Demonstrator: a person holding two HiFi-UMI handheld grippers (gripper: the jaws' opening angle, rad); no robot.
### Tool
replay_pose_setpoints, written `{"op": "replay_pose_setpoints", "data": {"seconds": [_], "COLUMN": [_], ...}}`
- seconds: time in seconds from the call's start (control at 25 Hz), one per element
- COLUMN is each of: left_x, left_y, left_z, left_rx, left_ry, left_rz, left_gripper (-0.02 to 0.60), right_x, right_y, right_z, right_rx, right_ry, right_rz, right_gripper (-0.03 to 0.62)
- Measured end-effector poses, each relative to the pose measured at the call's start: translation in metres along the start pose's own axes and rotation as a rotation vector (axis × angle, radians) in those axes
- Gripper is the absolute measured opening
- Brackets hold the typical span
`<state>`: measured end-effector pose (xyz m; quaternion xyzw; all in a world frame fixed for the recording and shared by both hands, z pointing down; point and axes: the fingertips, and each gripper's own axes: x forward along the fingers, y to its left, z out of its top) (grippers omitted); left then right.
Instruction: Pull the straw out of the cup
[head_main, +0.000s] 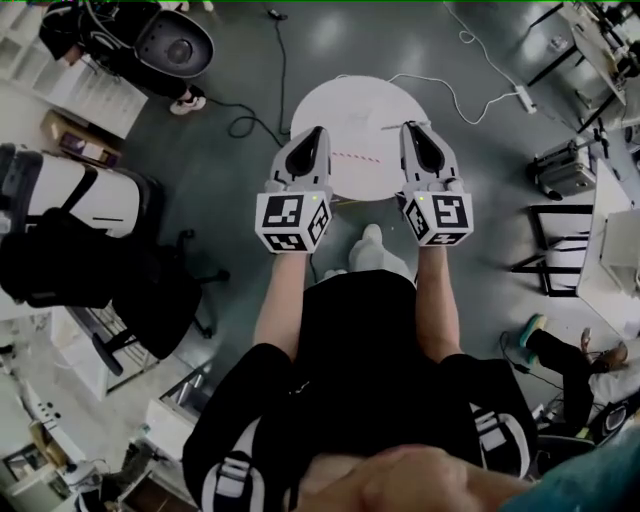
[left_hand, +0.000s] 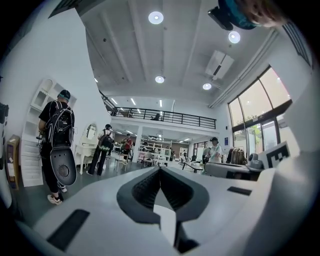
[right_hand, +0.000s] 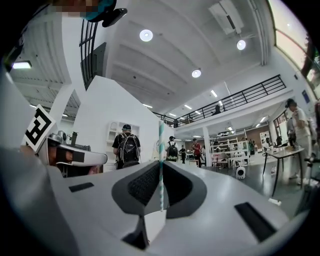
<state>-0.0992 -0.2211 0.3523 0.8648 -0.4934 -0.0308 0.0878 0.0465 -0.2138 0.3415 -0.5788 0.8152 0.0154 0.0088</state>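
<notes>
Here, the right gripper (right_hand: 161, 165) is clamped on a thin teal-and-white striped paper straw (right_hand: 161, 142), which stands upright between its jaws. The left gripper (left_hand: 160, 169) has its jaws pressed together with nothing between them.

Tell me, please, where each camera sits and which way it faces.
Head view: on the person's head, looking steeply down at the round table; shows forearms, left gripper and right gripper.
Left gripper view: on the left gripper, facing level along its shut, empty jaws into a hall.
Right gripper view: on the right gripper, facing level along jaws shut on the straw.
Shared: both gripper views show a backpack wearer and the balcony railing.
</notes>
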Motion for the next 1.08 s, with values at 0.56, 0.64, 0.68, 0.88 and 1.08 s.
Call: {"op": "replay_pose_setpoints", "data": {"seconds": [0.56,0.64,0.68,0.88,1.08], "left_x": [-0.022,-0.022,-0.024,-0.034,-0.038], "left_y": [-0.003,-0.004,-0.004,0.003,0.008], "left_z": [0.003,0.002,0.0,-0.004,-0.005], "left_rx": [-0.009,-0.008,-0.006,-0.005,0.005], "left_ry": [-0.017,-0.015,-0.014,-0.022,-0.027], "left_rz": [0.023,0.029,0.03,0.028,0.041], "left_gripper": [0.009,0.009,0.009,0.009,0.009], "right_x": [-0.009,-0.009,-0.009,-0.007,-0.004], "right_y": [0.03,0.03,0.03,0.041,0.048], "right_z": [0.012,0.012,0.01,0.007,0.005], "right_rx": [-0.031,-0.025,-0.022,-0.027,-0.031], "right_ry": [0.011,0.014,0.016,0.015,0.014], "right_rz": [0.07,0.077,0.08,0.103,0.116], "right_gripper": [0.035,0.035,0.035,0.035,0.035]}}
